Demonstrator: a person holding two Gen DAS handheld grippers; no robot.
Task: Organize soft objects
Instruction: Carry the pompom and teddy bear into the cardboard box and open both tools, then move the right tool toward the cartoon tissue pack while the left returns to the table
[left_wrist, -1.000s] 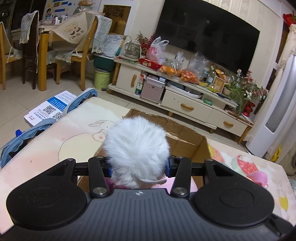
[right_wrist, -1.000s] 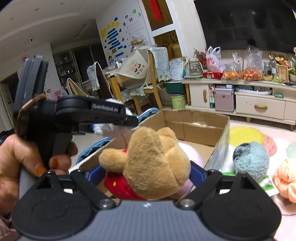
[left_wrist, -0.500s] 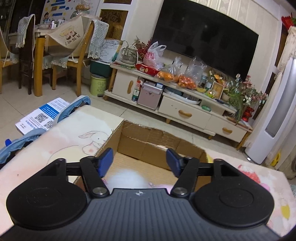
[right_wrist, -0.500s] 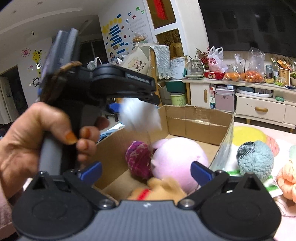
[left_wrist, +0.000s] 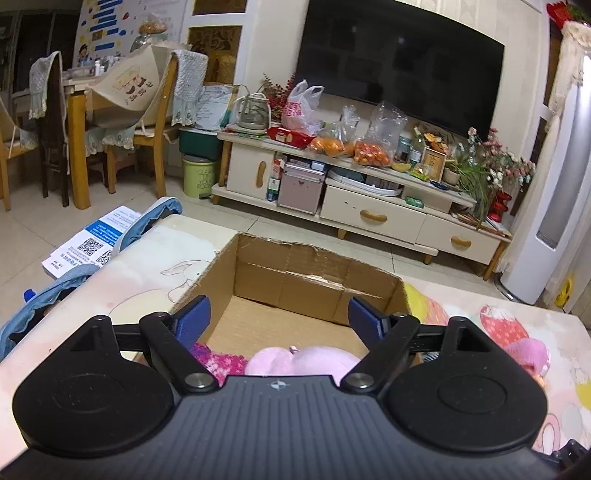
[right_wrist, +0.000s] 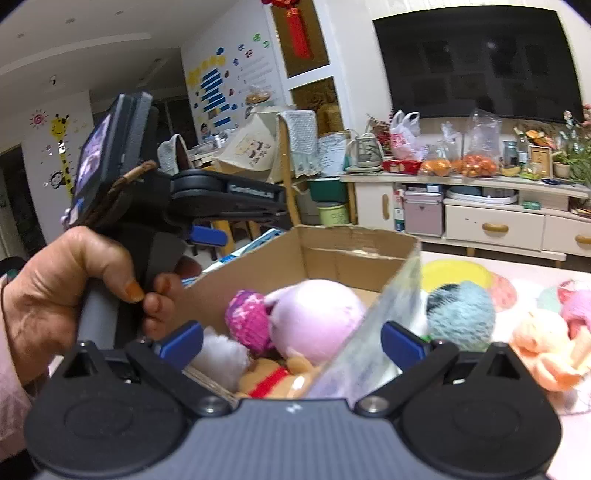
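A large dark television (left_wrist: 399, 70) hangs on a pale wall above a long cream cabinet (left_wrist: 369, 206) crowded with bags and flowers. Wooden chairs (left_wrist: 147, 122) draped in cloth stand on the pale tiled floor (left_wrist: 37, 229). Coloured stickers (right_wrist: 218, 88) dot a white wall.

1. The left gripper (left_wrist: 279, 314) has just been opening; its jaws stand wide, nothing between them.
2. Below: a cardboard box (left_wrist: 295, 273) holding a pink plush (left_wrist: 303, 362) and a magenta knitted toy (left_wrist: 218, 360).
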